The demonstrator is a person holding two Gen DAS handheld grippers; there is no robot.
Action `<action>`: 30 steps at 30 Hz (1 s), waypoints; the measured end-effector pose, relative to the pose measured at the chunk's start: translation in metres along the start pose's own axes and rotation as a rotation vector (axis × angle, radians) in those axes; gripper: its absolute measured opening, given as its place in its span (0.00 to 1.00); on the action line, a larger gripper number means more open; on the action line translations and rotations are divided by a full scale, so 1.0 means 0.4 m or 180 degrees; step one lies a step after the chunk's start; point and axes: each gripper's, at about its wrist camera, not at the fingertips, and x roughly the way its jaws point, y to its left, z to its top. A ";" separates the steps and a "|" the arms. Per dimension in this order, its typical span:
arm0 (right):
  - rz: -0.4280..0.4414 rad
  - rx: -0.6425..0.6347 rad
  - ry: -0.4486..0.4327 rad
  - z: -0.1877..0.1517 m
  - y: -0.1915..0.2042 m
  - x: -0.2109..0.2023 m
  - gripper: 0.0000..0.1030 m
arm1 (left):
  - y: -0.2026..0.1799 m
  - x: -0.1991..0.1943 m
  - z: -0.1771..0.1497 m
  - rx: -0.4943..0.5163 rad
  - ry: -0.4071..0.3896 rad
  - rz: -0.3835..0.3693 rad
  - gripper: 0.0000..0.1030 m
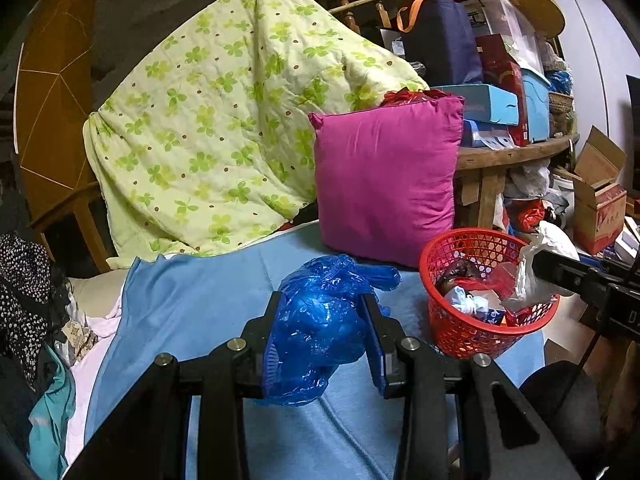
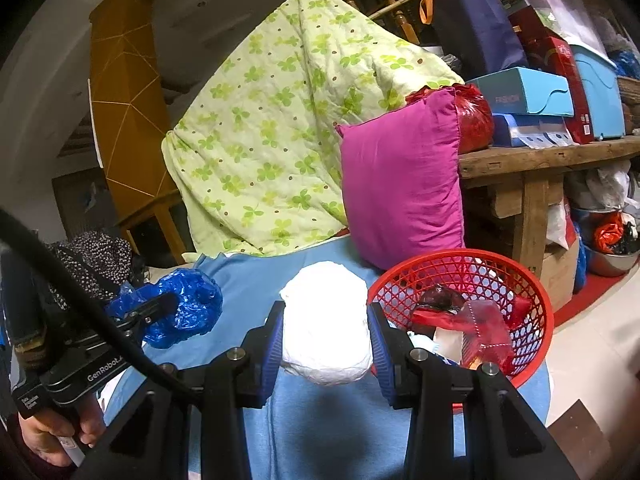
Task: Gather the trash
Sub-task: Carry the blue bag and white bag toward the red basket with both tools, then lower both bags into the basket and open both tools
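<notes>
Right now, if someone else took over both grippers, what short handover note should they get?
Left gripper: shut on the crumpled blue bag, held over the blue sheet.
Right gripper: shut on the white wad, just left of the red basket.
Done: the basket already holds some trash, red wrappers and paper among it.
Left: drop the white wad into the basket, then bring the blue bag across and drop it in too.
</notes>
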 end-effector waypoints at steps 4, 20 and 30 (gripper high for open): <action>-0.0011 0.0016 -0.0011 -0.001 -0.008 -0.008 0.41 | -0.016 0.004 0.001 0.0038 0.0020 -0.0024 0.37; -0.0075 0.0233 0.0002 -0.010 -0.080 -0.021 0.41 | -0.075 0.018 0.006 0.0135 0.0060 -0.0155 0.37; -0.0127 0.0382 0.0008 -0.017 -0.135 -0.027 0.41 | -0.103 0.026 0.008 0.0141 0.0067 -0.0284 0.37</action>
